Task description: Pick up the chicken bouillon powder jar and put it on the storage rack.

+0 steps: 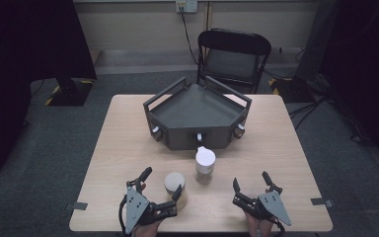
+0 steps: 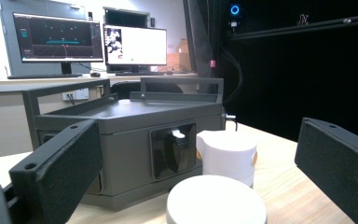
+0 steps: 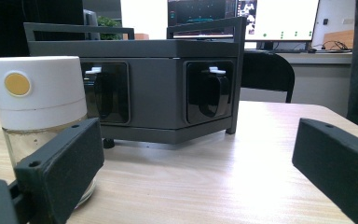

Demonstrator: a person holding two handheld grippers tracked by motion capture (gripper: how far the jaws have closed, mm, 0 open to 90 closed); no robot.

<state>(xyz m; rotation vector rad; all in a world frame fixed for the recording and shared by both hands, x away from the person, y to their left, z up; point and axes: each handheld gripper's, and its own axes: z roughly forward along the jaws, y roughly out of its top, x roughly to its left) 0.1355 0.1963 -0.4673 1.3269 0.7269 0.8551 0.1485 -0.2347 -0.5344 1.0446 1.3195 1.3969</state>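
Two white-lidded jars stand on the wooden table point(image 1: 276, 148). The nearer jar point(image 1: 174, 182) point(image 2: 216, 200) sits between the jaws of my open left gripper point(image 1: 162, 183) point(image 2: 193, 182), untouched by either jaw. The taller jar point(image 1: 205, 164) point(image 2: 227, 157) point(image 3: 37, 121) has a clear glass body and a yellow dot on its lid; it stands just in front of the dark grey tray-topped box point(image 1: 197, 118) point(image 2: 121, 140) point(image 3: 158, 84). My right gripper point(image 1: 251, 180) point(image 3: 196, 172) is open near the table's front edge, right of the taller jar, holding nothing.
The box has knobs and recessed handles on its front faces. A black folding chair point(image 1: 233, 57) stands behind the table. Monitors point(image 2: 58, 37) line a desk in the background. Tape marks point(image 1: 322, 201) sit at the table's front corners.
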